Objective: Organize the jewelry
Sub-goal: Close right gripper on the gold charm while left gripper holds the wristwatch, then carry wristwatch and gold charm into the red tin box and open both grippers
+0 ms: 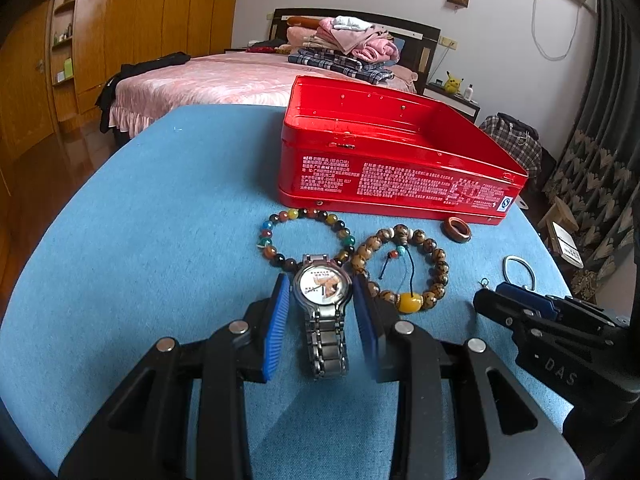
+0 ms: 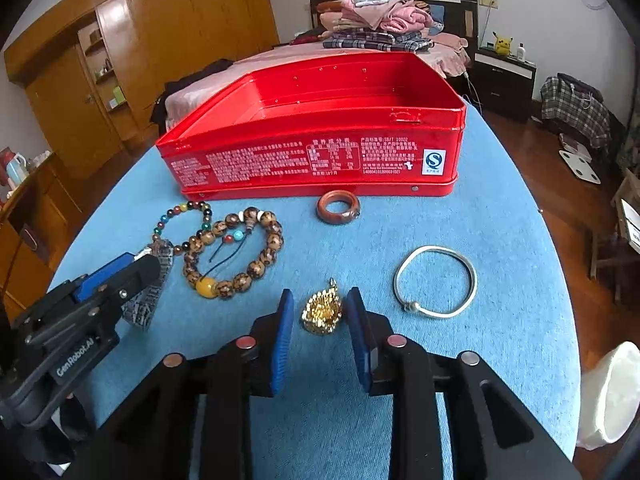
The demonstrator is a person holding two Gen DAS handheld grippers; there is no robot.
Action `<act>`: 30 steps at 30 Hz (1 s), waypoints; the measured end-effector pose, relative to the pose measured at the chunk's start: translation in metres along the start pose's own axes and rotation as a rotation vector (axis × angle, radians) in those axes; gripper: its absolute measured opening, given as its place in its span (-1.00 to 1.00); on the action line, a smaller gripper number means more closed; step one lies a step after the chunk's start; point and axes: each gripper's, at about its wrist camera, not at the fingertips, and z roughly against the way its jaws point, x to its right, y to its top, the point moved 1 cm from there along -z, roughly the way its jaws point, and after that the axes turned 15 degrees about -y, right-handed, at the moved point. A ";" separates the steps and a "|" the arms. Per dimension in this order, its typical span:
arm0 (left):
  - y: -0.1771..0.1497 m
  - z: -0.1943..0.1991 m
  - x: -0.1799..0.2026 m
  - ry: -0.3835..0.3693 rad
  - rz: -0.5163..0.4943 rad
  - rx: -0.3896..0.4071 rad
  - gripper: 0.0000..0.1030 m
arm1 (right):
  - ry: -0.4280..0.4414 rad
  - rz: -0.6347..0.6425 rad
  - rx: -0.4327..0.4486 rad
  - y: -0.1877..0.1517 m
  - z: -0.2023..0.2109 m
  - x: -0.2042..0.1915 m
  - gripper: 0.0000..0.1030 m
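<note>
An open, empty red tin box (image 1: 396, 172) (image 2: 320, 152) stands on the blue table. My left gripper (image 1: 322, 284) is open, its blue pads on either side of a steel wristwatch (image 1: 323, 308) lying flat. My right gripper (image 2: 320, 298) is open around a gold pendant (image 2: 322, 312) on the cloth. A multicolour bead bracelet (image 1: 306, 240) (image 2: 182, 222), a brown bead bracelet with a yellow bead (image 1: 404, 268) (image 2: 236, 252), a brown ring (image 1: 456, 230) (image 2: 338, 208) and a silver bangle (image 2: 436, 282) (image 1: 519, 272) lie in front of the box.
The blue cloth-covered table (image 1: 160, 220) has rounded edges with the floor below. A bed (image 1: 224, 76) with folded clothes stands behind, wooden wardrobes at the left, a nightstand at the right. A white bin (image 2: 612, 396) stands by the table's right edge.
</note>
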 end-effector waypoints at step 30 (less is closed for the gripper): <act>0.044 0.026 0.014 -0.083 -0.009 0.133 -0.40 | 0.015 0.046 0.213 0.055 0.055 0.012 -0.61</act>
